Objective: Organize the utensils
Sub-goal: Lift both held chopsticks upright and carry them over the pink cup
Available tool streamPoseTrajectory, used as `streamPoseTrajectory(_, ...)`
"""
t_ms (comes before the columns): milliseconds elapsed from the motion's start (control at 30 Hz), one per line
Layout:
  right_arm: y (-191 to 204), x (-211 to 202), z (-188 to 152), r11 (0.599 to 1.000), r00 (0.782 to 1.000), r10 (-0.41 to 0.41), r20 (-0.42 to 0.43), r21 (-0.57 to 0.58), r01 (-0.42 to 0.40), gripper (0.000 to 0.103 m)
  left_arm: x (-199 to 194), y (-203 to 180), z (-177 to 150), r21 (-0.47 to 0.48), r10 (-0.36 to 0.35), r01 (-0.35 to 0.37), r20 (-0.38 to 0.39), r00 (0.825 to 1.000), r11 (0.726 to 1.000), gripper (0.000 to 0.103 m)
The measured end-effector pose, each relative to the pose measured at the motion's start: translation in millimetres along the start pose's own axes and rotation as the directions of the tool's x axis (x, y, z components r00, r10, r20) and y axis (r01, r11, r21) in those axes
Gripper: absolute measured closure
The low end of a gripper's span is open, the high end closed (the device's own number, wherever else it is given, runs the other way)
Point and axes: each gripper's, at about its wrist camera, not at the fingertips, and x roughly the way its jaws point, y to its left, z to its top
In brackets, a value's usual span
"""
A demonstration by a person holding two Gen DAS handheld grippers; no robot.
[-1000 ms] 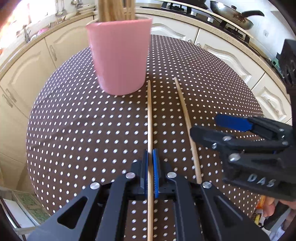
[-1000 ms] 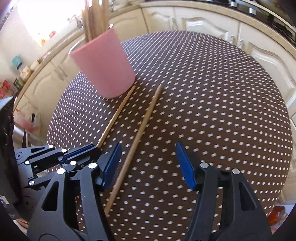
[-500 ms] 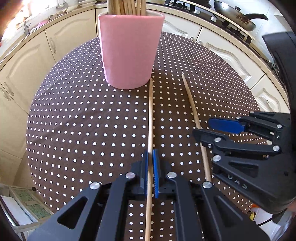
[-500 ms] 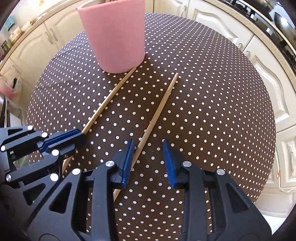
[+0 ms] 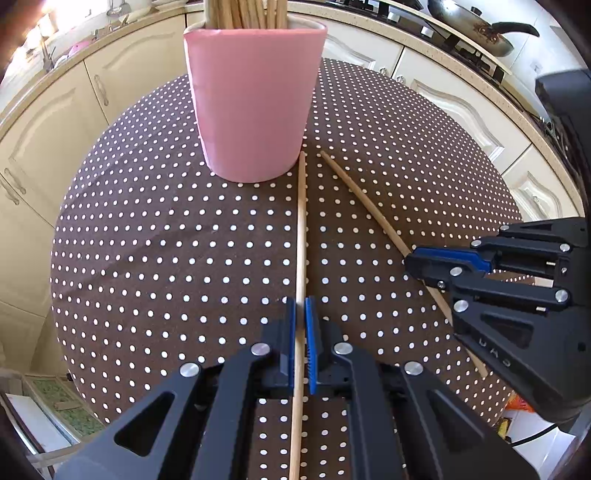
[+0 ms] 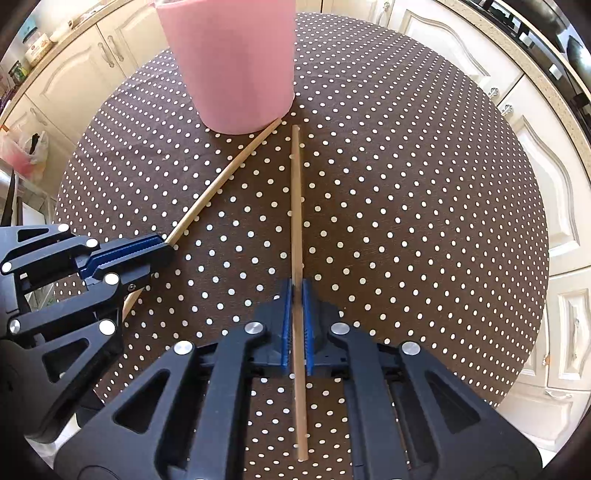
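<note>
The left gripper is clenched on a thin, round wooden stick, its ribbed blue pads pressed to either side of the shaft. That left stick runs straight away across the bench, and its far tip lies just beside the base of the pink cup. The right gripper is likewise clamped around a second wooden stick of the same pale, smooth kind, whose far end stops near the cup but apart from it. Both grippers are matte black plastic with silver screw heads. The bench is round and covered in a brown cloth with small white dots. The cup is a smooth, tapered cylinder standing upright at the far side, packed with more wooden sticks. Cream cabinet doors with curved moulded panels ring the scene, and a dark pan sits far right
</note>
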Motion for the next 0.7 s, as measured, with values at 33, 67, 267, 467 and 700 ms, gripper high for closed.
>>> streamPoseTrajectory(33, -1, 0, -1, 1.0, 1.0, 0.004, 0.012, 0.003, -0.004, 0.097, 0, -2, -1, 0.011, 0.009, -0.009, 0.008, 1.0, 1.0, 0.097)
streamPoseTrajectory(67, -4, 0, -4, 1.0, 1.0, 0.006, 0.026, 0.007, -0.006, 0.097, 0, -4, -2, 0.018, 0.017, -0.017, 0.017, 1.0, 1.0, 0.098)
streamPoseTrajectory(267, -19, -8, -32, 0.997, 0.991, 0.06, 0.116, 0.042, -0.065, 0.097, -4, -7, -6, 0.0, 0.001, -0.001, 0.055, 0.998, 1.0, 0.098)
streamPoseTrajectory(467, -39, -40, -44, 0.986, 0.963, 0.134, 0.233, 0.07, -0.154, 0.097, -25, -17, -12, 0.02, -0.039, 0.036, 0.134, 0.99, 0.999, 0.098)
streamPoseTrajectory(700, -58, -90, -52, 0.972, 0.905, 0.184, 0.383, 0.064, -0.225, 0.097, -70, -35, -10, 0.053, -0.086, 0.074, 0.291, 0.953, 0.996, 0.098)
